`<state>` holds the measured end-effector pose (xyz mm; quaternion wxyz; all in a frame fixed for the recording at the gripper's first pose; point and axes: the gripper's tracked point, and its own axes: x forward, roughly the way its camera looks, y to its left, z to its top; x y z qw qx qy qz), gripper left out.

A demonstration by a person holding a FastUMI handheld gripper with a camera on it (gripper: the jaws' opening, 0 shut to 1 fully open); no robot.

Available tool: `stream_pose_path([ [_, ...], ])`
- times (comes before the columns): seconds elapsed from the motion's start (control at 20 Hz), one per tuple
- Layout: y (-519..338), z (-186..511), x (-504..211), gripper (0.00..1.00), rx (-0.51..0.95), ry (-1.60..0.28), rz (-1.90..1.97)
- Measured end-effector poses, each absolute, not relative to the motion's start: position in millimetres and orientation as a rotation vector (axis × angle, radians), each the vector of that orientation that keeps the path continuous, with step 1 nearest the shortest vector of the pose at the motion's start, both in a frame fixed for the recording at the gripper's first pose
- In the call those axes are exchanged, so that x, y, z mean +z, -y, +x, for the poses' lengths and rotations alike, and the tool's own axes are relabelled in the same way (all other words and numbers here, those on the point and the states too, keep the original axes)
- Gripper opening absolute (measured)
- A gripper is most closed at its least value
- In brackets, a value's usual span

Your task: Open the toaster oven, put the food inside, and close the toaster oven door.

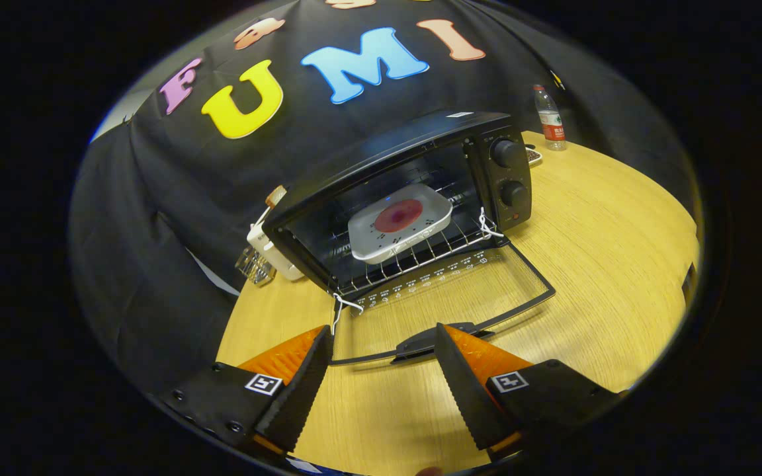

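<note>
While standing on the wooden table with its door dropped fully open and lying flat toward the camera, holds the food: toaster oven, black, set a little askew. Inside, on the wire rack, a white tray with a round red piece of food in its middle. Two black knobs stacked on the panel at the oven's right side. White string tied at the right hinge, another bit at the left hinge. Door handle at the near edge of the door, just ahead of the fingertips and close to the right finger; touching or not, cannot tell. Gripper low over the table, fingers spread wide apart, gripping nothing, bare tabletop between them. Left finger near the door's left corner. Beside the oven's left side, a white object with a brown-capped piece, and something of clear glass just in front of it. Behind the oven to the right, well apart, a plastic water bottle upright near the table's far edge. Black cloth wall behind everything.
</note>
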<state>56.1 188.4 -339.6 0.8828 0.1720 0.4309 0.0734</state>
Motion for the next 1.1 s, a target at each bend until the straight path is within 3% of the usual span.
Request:
stream_pose_path([
  [0.5,-165,26,-382,0.98,0.214,-1.061,0.051],
  [1.1,-156,35,-424,0.99,0.170,-1.189,-0.024],
])
